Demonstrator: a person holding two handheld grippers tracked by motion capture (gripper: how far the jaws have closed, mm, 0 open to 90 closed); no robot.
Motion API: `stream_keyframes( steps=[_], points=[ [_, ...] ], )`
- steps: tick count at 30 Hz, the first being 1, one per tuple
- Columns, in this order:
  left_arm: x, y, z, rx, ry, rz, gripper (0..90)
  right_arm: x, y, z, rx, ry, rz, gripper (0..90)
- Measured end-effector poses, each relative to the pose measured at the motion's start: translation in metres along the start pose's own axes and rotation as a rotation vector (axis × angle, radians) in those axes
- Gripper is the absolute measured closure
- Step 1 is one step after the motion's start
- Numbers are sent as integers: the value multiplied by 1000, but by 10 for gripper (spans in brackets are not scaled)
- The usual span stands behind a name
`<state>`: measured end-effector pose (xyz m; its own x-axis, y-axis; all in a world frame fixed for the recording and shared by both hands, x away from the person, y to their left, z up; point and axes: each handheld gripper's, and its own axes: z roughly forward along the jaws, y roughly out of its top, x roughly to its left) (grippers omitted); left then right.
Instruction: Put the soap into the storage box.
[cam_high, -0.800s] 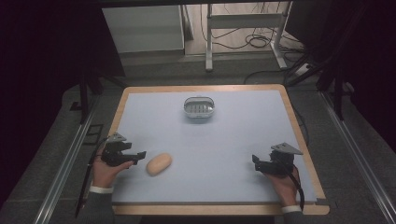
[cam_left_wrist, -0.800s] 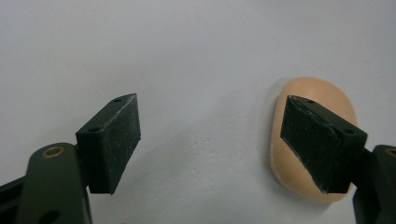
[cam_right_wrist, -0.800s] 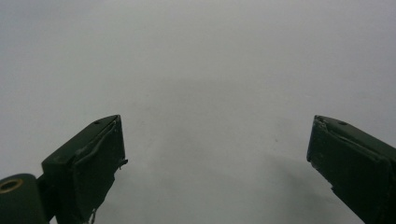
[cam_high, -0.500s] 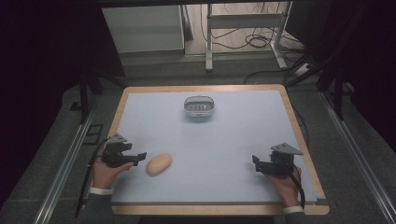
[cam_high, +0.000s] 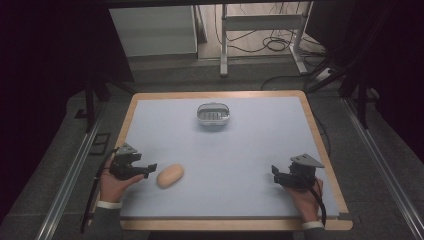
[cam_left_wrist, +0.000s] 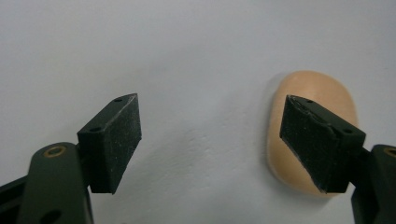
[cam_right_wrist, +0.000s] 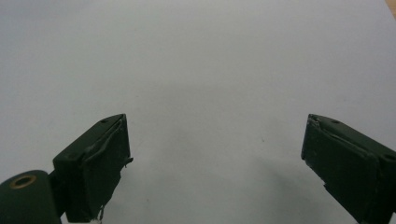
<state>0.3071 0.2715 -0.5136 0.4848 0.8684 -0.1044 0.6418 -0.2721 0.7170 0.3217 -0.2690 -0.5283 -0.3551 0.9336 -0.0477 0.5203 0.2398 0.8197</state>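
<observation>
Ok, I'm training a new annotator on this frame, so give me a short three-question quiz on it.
1. True or false: the left gripper is shut on the tan oval object.
2. What sits at the far middle of the table? A) grey basket B) red cup C) plate
3. What lies between the right gripper jaws?

Key: 1 false, it is open with the object beside one jaw. 2 A, the grey basket. 3 nothing, bare table.

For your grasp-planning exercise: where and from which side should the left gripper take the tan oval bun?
Probably across its narrow middle. The bun lies flat, long axis slanting away to the right. The left gripper, open, sits just left of it; coming from there, the jaws could straddle its short width.
</observation>
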Motion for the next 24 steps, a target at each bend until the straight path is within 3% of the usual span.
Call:
stream_keyframes(
  steps=[7,15,24],
  points=[
    [-4,-1,4,38,28,-5,205,-2,-1,-2,-19,21,20,80],
    [-7,7,-6,22,11,0,201,-1,-1,-3,-34,25,6,80],
    [-11,12,-7,53,-12,28,188,-1,-3,-6,-63,24,11,80]
  ],
)
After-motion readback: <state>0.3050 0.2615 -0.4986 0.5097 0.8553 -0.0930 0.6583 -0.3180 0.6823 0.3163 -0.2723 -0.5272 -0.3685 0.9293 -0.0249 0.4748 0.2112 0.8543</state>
